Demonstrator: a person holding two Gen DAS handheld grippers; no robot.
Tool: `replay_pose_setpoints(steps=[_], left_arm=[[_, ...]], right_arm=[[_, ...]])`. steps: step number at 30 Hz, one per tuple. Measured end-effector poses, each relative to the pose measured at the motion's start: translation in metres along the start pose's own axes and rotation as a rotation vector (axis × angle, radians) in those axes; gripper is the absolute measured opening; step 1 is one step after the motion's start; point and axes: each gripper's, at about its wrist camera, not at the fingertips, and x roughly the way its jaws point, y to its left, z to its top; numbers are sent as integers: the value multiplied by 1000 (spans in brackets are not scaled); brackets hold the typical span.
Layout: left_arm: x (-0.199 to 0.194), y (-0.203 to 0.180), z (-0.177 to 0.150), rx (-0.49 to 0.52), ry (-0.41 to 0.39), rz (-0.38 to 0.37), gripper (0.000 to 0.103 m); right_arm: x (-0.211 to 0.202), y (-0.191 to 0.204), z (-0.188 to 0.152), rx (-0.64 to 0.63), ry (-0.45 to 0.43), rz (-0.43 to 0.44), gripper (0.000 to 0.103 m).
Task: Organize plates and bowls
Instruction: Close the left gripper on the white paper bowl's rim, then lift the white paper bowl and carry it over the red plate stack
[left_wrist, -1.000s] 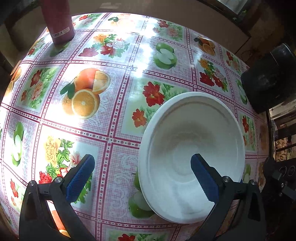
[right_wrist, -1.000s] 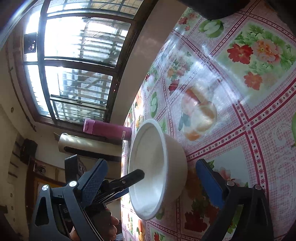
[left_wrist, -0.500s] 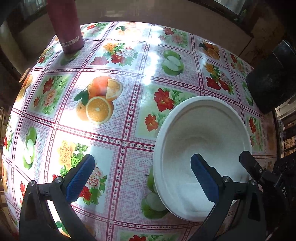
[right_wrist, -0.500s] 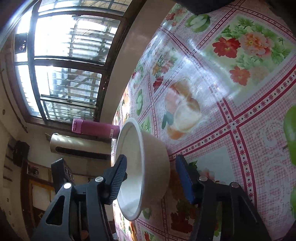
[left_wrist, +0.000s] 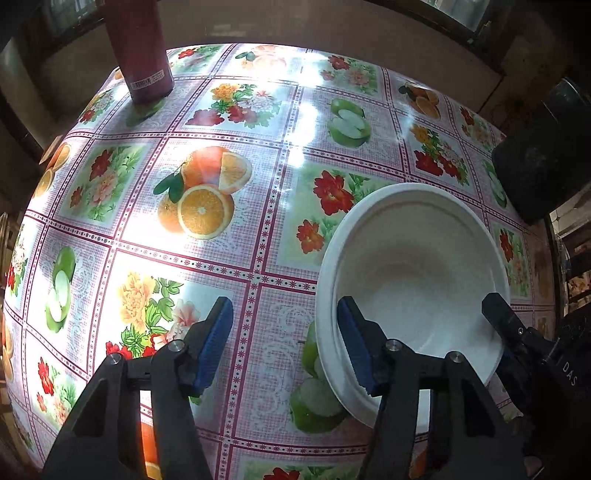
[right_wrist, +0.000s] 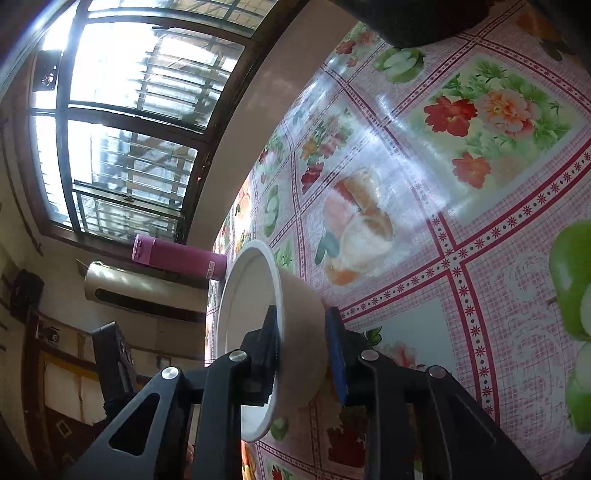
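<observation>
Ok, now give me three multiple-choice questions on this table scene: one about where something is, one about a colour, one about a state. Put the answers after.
1. Where on the table does the maroon bottle stand?
A) the near edge
B) a far corner
C) the middle

2. What colour is the bowl inside?
A) white
B) blue
C) green

3. What is the right gripper doing?
A) hanging open, clear of everything
B) gripping the bottle
C) clamping the bowl's wall

Answers: B, it stands upright at the far corner in the left wrist view. A, the inside is plain white. C, its jaws have just been closing, with one pad inside the rim and one outside.
</observation>
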Motion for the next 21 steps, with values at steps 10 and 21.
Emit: replay_pose_setpoints(steps=[10,21], left_arm=[[-7,-25,-14,130,3,-8,25],[-45,-27,-56,219,-14,-16,19]], right_arm=[[-8,10,-5,-32,-31,-66,10],[-32,26,-28,-68,7,-103,8]])
